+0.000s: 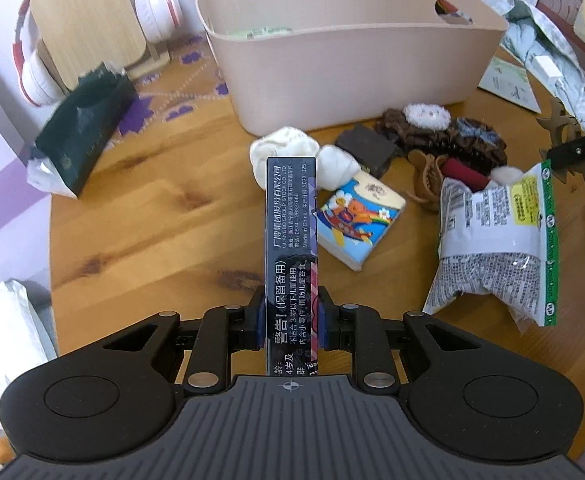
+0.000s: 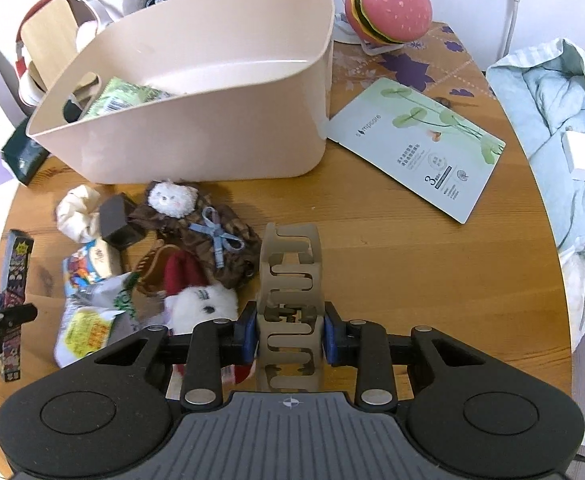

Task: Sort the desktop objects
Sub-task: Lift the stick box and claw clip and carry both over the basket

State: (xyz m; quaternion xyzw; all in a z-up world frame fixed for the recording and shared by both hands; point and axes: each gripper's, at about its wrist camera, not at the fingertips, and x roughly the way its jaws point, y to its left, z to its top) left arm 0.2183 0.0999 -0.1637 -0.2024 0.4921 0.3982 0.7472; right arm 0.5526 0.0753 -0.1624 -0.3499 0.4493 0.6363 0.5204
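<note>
My left gripper point(image 1: 291, 322) is shut on a long black box point(image 1: 291, 224) with white Chinese print, held above the round wooden table point(image 1: 152, 216); the box also shows in the right wrist view point(image 2: 14, 280). My right gripper point(image 2: 291, 336) is shut on a beige hair claw clip point(image 2: 291, 276), held over the table. A beige plastic basket point(image 1: 352, 60) stands at the back, with a green packet point(image 2: 120, 98) inside it. A pile lies in front of it: white scrunchie point(image 1: 282, 148), cartoon tissue pack point(image 1: 356, 220), brown scrunchies point(image 2: 208, 224), snack bag point(image 1: 496, 240).
A dark green pouch point(image 1: 80, 136) lies left of the basket by a wooden stand with headphones point(image 1: 156, 8). A green face-mask sachet point(image 2: 416, 140) lies right of the basket. Pale blue cloth point(image 2: 560, 128) covers the right edge. A burger plush point(image 2: 388, 4) sits behind.
</note>
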